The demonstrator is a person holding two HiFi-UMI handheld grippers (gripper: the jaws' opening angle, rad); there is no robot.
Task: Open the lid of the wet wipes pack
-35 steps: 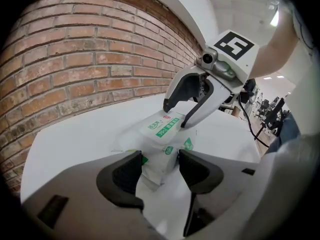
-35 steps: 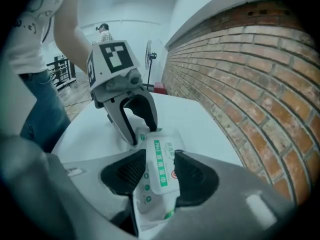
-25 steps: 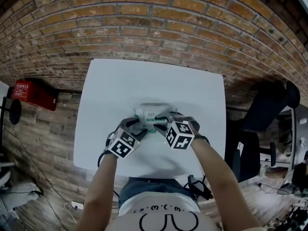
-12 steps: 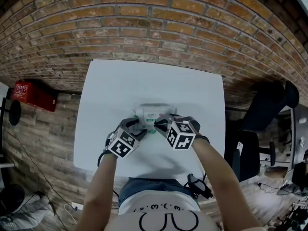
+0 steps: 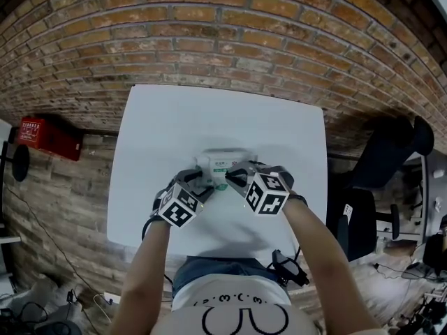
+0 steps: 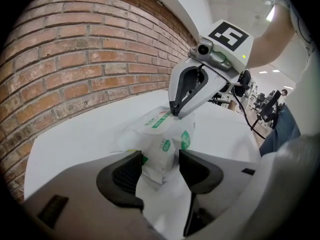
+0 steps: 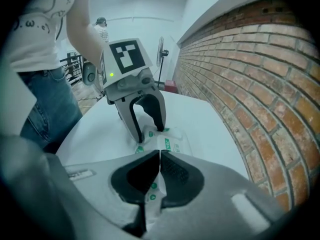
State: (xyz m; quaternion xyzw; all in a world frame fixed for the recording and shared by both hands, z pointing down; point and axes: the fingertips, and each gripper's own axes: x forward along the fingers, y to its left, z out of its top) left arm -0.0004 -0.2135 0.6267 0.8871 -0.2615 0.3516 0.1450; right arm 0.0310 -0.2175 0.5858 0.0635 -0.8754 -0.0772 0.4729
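Note:
A white wet wipes pack (image 5: 221, 165) with green print lies on the white table (image 5: 209, 117), just in front of the person. My left gripper (image 5: 202, 181) holds the pack's near left end: in the left gripper view its pads (image 6: 125, 171) squeeze the pack (image 6: 160, 146) from both sides. My right gripper (image 5: 234, 175) comes down on the pack's top from the right. Its jaws are shut, pinching the thin lid flap (image 7: 159, 149) at the label. From the left gripper view, the right gripper (image 6: 176, 115) touches the pack's upper face.
A brick wall (image 5: 223, 33) runs behind the table. A red box (image 5: 45, 137) sits on the floor at the left and a black office chair (image 5: 391, 159) stands at the right. Cables lie on the floor near the person's feet.
The right gripper has edged slightly to the right over the pack. The left gripper and the pack have stayed in place.

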